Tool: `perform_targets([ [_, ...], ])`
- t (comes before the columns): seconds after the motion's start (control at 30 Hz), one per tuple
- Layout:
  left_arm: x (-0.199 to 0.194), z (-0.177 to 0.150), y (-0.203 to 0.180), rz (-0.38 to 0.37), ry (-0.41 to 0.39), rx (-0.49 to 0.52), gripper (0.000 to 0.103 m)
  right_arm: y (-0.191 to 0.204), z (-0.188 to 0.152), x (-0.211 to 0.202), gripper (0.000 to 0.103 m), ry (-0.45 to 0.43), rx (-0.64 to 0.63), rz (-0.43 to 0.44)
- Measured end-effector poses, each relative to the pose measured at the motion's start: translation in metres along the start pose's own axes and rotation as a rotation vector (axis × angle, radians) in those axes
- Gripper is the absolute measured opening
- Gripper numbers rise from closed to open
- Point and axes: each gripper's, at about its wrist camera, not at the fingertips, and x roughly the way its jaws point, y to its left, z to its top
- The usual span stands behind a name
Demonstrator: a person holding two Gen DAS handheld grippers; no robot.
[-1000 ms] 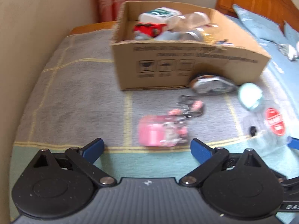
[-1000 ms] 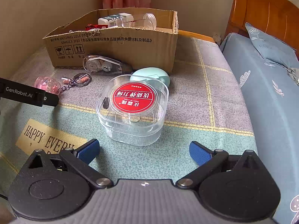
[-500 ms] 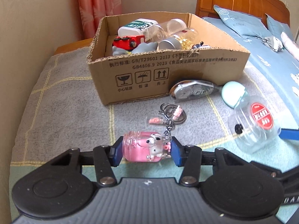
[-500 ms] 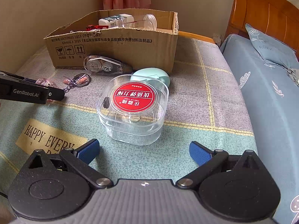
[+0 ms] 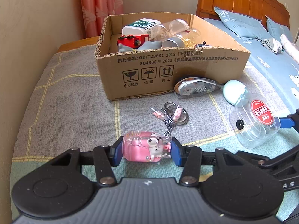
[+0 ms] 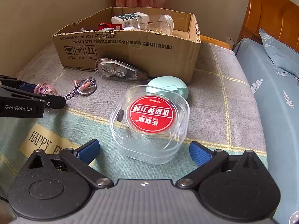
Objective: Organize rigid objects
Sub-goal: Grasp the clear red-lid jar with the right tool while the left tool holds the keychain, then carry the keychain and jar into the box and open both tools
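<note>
My left gripper (image 5: pixel 145 150) is shut on a pink liquid-filled keychain charm (image 5: pixel 143 147) that lies on the blanket; its chain and rings (image 5: pixel 172 112) trail toward the box. The same charm (image 6: pixel 45 88) shows pink in the right wrist view, between the left gripper's black fingers (image 6: pixel 31 100). My right gripper (image 6: pixel 144 149) stands open, its blue pads on either side of the near edge of a clear plastic container with a red round label (image 6: pixel 149 121), not touching it. That container (image 5: pixel 254 123) lies at the right in the left wrist view.
A cardboard box (image 5: pixel 168 71) with a red toy, bottles and jars stands behind. In front of it lie a correction tape dispenser (image 5: pixel 196 88) and a mint green oval case (image 5: pixel 234 91). A wall runs on the left, blue bedding (image 6: pixel 271 93) on the right.
My left gripper went from wide open before the charm to shut on it, and its view steadied. The right gripper edged slightly closer to the clear container.
</note>
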Motion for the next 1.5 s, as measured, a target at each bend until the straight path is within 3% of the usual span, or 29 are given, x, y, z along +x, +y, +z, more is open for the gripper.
perform_targets([
  [0.47,0.001,0.002,0.004,-0.017,0.004,0.043,0.052,0.002,0.025,-0.002,0.101,-0.011,-0.023,0.008],
  [0.67,0.002,0.006,0.006,-0.036,0.022,0.052,0.050,-0.001,0.031,0.004,0.083,0.017,-0.015,-0.029],
  [0.8,0.002,0.007,0.005,-0.051,0.038,0.083,0.049,-0.004,0.030,0.003,0.082,0.024,-0.030,-0.027],
  [1.23,-0.030,0.022,-0.006,-0.144,0.077,0.191,0.049,-0.023,0.046,-0.037,0.082,0.066,-0.148,0.062],
  [1.5,-0.061,0.051,-0.019,-0.162,0.001,0.211,0.049,-0.033,0.067,-0.065,0.081,0.031,-0.151,0.127],
])
